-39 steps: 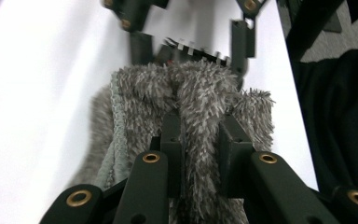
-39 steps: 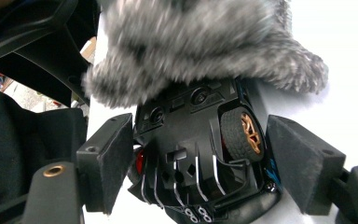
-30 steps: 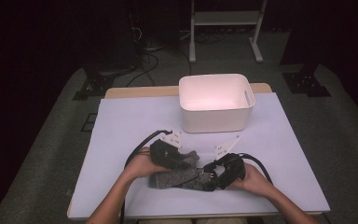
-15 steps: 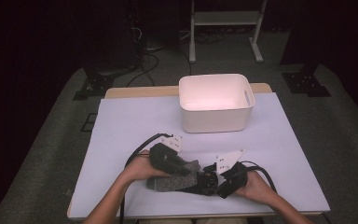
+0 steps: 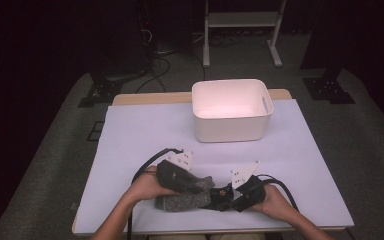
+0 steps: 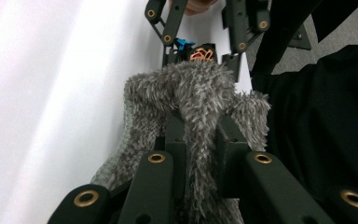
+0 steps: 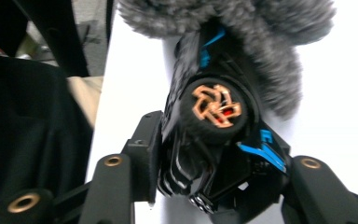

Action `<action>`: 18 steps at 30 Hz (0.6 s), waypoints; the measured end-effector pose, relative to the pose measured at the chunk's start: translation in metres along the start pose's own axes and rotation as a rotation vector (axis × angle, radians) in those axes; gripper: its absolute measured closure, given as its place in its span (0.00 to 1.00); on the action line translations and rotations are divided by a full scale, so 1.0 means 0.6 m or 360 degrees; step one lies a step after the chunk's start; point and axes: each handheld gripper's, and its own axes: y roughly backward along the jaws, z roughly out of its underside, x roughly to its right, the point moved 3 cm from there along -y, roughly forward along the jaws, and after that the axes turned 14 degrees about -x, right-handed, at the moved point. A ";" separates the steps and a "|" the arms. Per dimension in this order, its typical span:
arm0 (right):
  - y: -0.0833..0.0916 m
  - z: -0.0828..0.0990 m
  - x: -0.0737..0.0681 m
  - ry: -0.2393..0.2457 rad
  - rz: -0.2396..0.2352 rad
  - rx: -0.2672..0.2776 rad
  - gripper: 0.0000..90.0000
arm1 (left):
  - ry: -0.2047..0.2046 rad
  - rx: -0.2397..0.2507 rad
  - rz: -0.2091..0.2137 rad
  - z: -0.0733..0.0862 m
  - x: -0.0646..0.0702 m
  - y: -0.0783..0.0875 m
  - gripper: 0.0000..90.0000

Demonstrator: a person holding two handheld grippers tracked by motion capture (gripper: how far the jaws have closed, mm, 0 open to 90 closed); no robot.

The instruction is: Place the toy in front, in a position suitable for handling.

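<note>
A grey fuzzy sock (image 5: pixel 180 202) lies near the table's front edge. My left gripper (image 5: pixel 200 186) is shut on its fluffy end (image 6: pixel 196 93), and the fabric bunches between the jaws. A black toy with blue trim and an orange hub (image 7: pixel 214 135) sits between the jaws of my right gripper (image 7: pixel 219 158). Those jaws have just been closing and now press its sides. The toy's far end tucks under the sock (image 7: pixel 223 18). From above, the toy (image 5: pixel 221 192) sits between the two hands. The right gripper (image 6: pixel 200 28) faces the left one closely.
A white plastic bin (image 5: pixel 231 131) stands at the back middle of the white table cover (image 5: pixel 130 130). Cables trail from both grippers toward the front edge. A person's dark clothing (image 6: pixel 317 130) is close behind the grippers.
The right gripper's jaws have narrowed onto the black toy. Both hands have eased a little toward the front edge, with the sock still in the left gripper.
</note>
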 end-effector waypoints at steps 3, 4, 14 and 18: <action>0.004 -0.003 0.006 0.0043 0.0113 0.0015 0.63 | -0.0018 -0.0002 -0.0036 -0.009 0.000 0.002 0.88; 0.004 -0.004 0.010 0.0049 0.0118 0.0008 0.63 | -0.0025 -0.0020 -0.0048 -0.013 -0.002 0.002 0.88; 0.003 0.000 0.028 -0.0021 0.0209 0.0066 0.62 | -0.0084 -0.0114 -0.0096 -0.042 -0.012 -0.016 0.88; 0.015 0.010 0.029 -0.0047 0.0189 0.0109 0.61 | -0.0087 -0.0113 -0.0111 -0.044 -0.012 -0.017 0.88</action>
